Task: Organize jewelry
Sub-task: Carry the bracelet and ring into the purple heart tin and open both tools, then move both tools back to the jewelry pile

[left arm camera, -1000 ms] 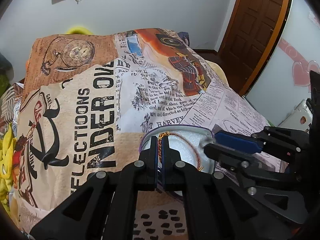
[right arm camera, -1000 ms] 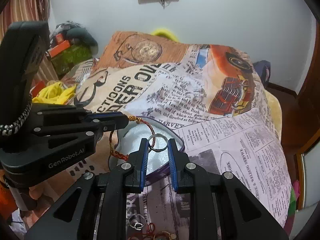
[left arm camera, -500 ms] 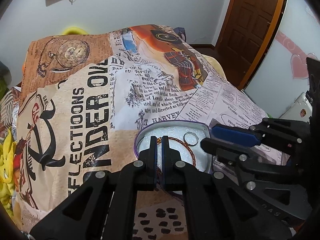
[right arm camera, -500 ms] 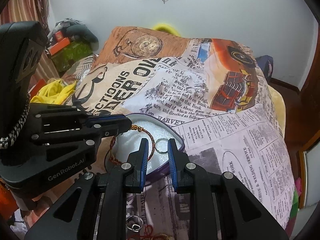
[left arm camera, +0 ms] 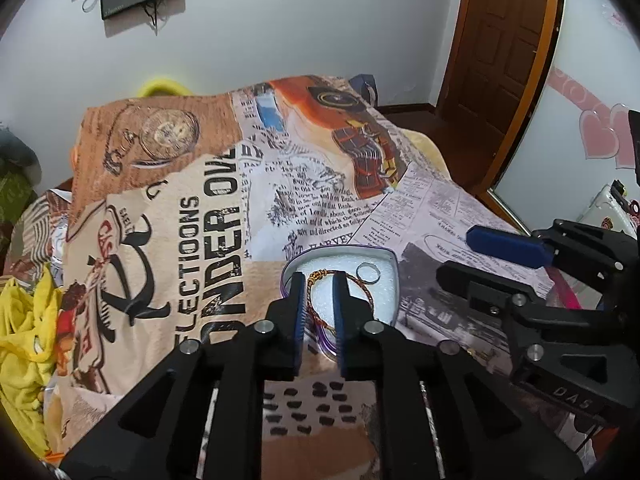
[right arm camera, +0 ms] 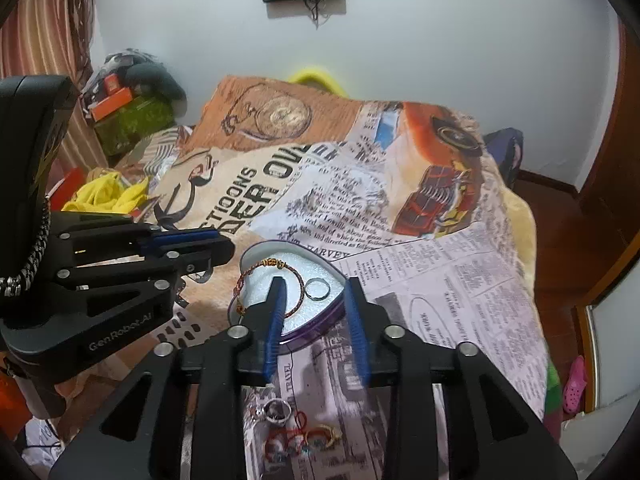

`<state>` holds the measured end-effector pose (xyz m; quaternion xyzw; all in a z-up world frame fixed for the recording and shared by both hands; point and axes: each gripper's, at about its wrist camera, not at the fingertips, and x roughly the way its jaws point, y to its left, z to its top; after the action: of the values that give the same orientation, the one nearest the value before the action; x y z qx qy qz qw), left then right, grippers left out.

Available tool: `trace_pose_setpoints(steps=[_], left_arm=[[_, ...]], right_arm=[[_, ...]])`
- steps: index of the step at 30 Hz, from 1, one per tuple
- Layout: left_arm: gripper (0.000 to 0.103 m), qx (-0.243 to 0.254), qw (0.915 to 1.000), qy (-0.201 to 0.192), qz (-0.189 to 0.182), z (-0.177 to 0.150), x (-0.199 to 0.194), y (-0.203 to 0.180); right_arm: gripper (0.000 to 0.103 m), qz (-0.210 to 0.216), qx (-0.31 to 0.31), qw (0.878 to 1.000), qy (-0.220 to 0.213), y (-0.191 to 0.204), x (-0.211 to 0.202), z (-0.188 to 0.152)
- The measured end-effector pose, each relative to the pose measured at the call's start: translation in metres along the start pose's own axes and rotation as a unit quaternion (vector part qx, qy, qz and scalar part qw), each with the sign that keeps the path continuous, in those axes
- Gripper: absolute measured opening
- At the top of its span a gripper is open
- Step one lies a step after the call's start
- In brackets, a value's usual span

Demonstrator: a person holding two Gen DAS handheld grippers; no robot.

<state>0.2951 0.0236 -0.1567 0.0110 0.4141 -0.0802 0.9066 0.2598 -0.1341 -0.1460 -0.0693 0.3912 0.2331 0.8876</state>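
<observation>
Jewelry box (right arm camera: 320, 322), heart-shaped with a purple rim and white foam lining, sits on the bed's printed blanket (right arm camera: 440, 288), near the middle of both views. Inside it lie two pieces: a braided red-and-gold bracelet (right arm camera: 276, 265) draped across the foam and over the left rim, and a plain silver ring (right arm camera: 318, 289) flat on the foam just right of the bracelet. Both lie free; no claw presses on them.

Left claw (left arm camera: 320, 300) hangs over the near edge of the box, jaws a narrow gap apart and just opened; the bracelet shows through the gap but lies below on the foam, not pinched. Right claw (right arm camera: 314, 308) stands moderately wide, likewise just opened, with nothing between the pads; ring and box edge show beyond it. In the left wrist view the right claw comes in from the right side; in the right wrist view the left claw comes in from the left.

Outstanding items: on the blanket at the near edge of the right wrist view, well apart from the box, lie a chunky silver ring (right arm camera: 276, 408), a red cord bracelet (right arm camera: 288, 440) and a small gold piece (right arm camera: 324, 434), the latter blurred.

Assessment: two pieces stowed, at least three left. Task is partly done; the bracelet overhanging the rim may need tucking in.
</observation>
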Motion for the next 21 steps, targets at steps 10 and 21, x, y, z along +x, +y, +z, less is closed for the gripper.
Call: trace_pose_setpoints(steps=[10, 21], left_arm=[[0.041, 0.003, 0.9997, -0.019, 0.017, -0.012, -0.041, -0.009], [0.047, 0.001, 0.9998, 0.003, 0.020, -0.037, -0.050, -0.016]], right_arm=[[0.055, -0.026, 0.007, 0.999, -0.032, 0.003, -0.044, -0.007], [0.056, -0.046, 0.014, 0.998, -0.043, -0.003, -0.075, -0.029]])
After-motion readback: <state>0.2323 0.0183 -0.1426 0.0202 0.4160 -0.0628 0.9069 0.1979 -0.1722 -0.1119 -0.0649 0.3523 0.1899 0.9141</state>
